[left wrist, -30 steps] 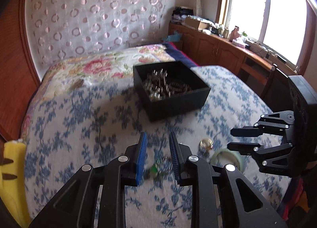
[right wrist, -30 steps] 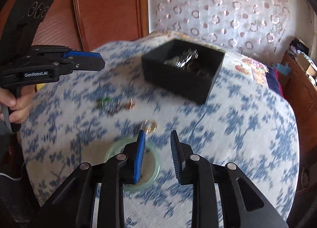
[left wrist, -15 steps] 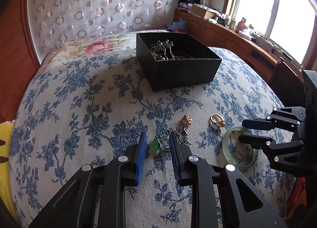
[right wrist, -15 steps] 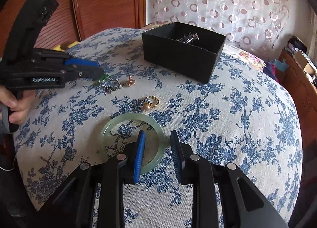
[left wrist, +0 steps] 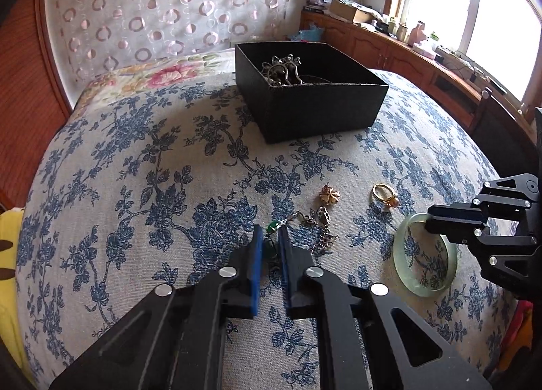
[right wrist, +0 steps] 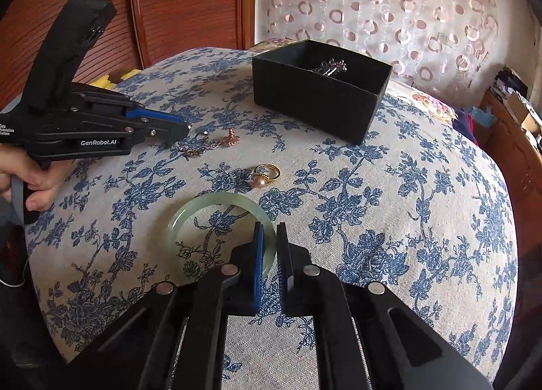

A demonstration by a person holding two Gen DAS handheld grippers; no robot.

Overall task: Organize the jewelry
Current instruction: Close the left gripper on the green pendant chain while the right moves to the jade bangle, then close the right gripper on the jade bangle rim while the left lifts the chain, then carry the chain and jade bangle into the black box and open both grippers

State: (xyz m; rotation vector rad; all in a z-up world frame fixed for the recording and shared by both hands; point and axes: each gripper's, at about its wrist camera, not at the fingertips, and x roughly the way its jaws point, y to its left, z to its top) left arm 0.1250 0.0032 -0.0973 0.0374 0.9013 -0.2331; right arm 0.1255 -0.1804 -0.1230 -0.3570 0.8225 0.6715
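My left gripper (left wrist: 270,245) is angled low over the floral bedspread (left wrist: 152,169), jaws pinching the green-stone bracelet (left wrist: 271,229). Further right, my right gripper (right wrist: 267,247) reaches down, jaws clamped on the jade bangle's (right wrist: 189,210) rim. The black jewelry box (left wrist: 315,108) sits beyond.

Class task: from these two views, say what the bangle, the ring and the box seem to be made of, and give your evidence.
Bangle: probably jade or glass, since it is pale green, translucent and glossy.
Ring: gold-coloured metal with a shiny band; its pinkish bead may be a pearl.
Box: likely card, with matte black, thin, flat walls.
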